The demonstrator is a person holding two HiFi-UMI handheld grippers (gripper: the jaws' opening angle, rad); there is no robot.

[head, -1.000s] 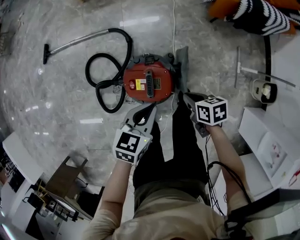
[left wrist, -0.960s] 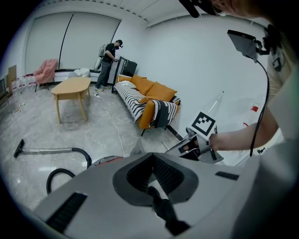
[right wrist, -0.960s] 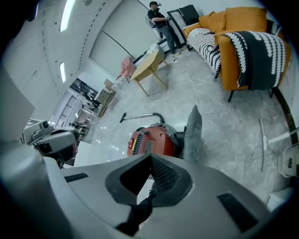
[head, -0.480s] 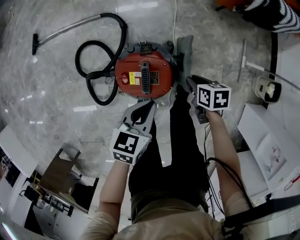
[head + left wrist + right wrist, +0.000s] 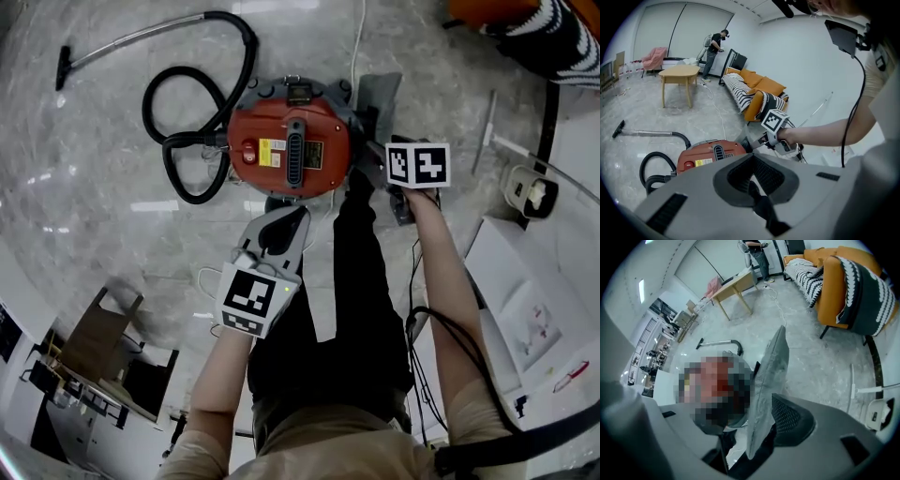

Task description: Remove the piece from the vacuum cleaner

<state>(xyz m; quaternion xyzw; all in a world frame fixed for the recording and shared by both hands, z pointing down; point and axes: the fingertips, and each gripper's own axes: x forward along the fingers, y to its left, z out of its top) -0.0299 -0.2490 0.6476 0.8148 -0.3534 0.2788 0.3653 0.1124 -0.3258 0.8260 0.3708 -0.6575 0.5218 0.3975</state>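
Marble floor (image 5: 94,216) under vacuum cleaner (image 5: 323,131)

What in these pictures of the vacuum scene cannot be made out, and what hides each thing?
Vacuum: mosaicked over in the right gripper view.
Its label: print too small to read in the head view.
Sofa: cut off by the head view's top edge.
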